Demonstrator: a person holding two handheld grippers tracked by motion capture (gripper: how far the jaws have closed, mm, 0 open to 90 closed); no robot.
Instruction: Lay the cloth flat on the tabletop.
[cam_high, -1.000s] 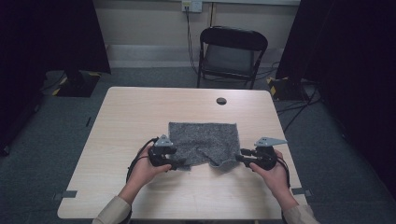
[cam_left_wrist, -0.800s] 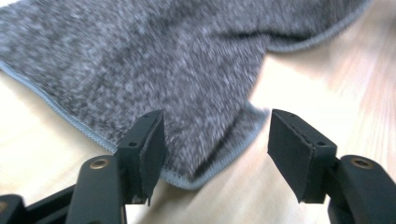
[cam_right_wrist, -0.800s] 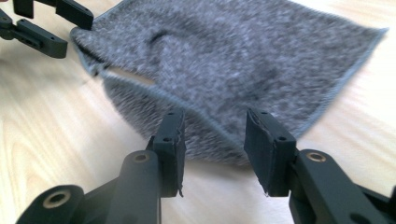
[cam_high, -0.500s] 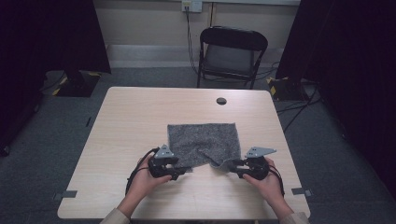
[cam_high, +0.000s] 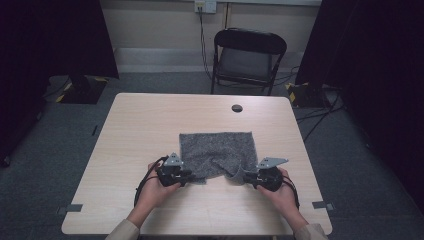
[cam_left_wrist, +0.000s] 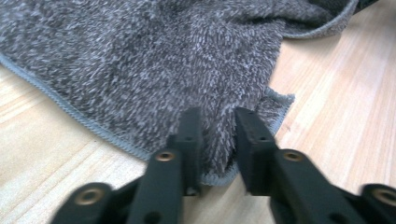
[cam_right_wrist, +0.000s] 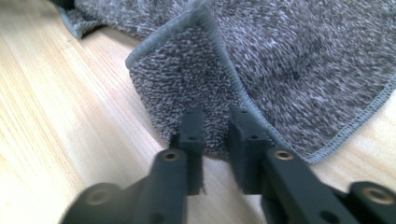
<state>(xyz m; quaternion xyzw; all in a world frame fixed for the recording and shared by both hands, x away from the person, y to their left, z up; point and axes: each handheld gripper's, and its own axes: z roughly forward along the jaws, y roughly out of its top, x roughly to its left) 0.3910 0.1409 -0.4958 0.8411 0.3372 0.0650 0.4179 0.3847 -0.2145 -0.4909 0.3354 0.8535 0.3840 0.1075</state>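
both grippers pinch the near corners of the grey towel (cam_high: 217, 152) on the desk (cam_high: 140, 130).
left gripper (cam_left_wrist: 217, 140) and right gripper (cam_right_wrist: 215, 135) jaws have just been closing on its hem, likely to lift and fold it.

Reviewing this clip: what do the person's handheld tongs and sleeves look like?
Both are black handheld units. The left tongs and right tongs each carry a grey three-cornered plate on top and trail a black cable. Up close, each has two flat black jaws on arms with brass-coloured pivot screws. The person wears light beige sleeves.
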